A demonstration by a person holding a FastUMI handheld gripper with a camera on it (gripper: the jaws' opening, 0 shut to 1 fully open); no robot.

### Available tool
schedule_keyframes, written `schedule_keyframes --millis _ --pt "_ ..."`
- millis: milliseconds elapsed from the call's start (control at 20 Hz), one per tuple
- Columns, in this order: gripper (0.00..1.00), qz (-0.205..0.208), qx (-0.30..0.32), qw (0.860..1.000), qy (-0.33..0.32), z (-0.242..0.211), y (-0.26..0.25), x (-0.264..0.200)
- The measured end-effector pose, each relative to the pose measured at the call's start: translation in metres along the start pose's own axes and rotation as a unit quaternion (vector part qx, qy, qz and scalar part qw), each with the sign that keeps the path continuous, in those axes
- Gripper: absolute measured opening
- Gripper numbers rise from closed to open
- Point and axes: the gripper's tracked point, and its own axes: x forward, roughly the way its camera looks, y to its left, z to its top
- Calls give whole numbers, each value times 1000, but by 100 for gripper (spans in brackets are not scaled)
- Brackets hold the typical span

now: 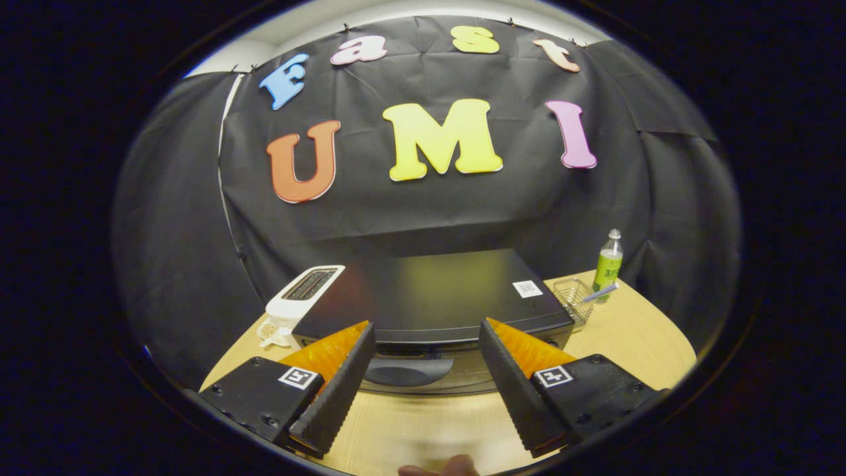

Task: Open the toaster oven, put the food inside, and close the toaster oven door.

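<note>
The wooden table (634, 330) runs bare toward its right edge and in front of the fingers. On it the black toaster oven (429, 297) stands just ahead of the gripper (426, 357), whose fingers are spread wide apart, holding nothing, flanking the door handle (404, 371). The oven's front is mostly hidden. A white toaster (303, 295) stands left; a wire basket (572, 299) and bottle (608, 264) right
</note>
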Motion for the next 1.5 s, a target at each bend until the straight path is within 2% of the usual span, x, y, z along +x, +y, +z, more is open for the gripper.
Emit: schedule_keyframes --millis 200,400,550,750,1000,1200,1500 --pt "100 -2 -10 999 38 -30 4 27" --pt "100 -13 -23 999 30 -35 6 28" --pt "100 -5 -21 999 40 -39 8 25" --pt "100 5 -36 998 48 -50 9 4" --pt "100 -7 -51 995 87 -96 7 -34" --pt "100 21 -74 990 119 -132 4 -58" --pt "100 43 -64 982 175 -172 3 -67"
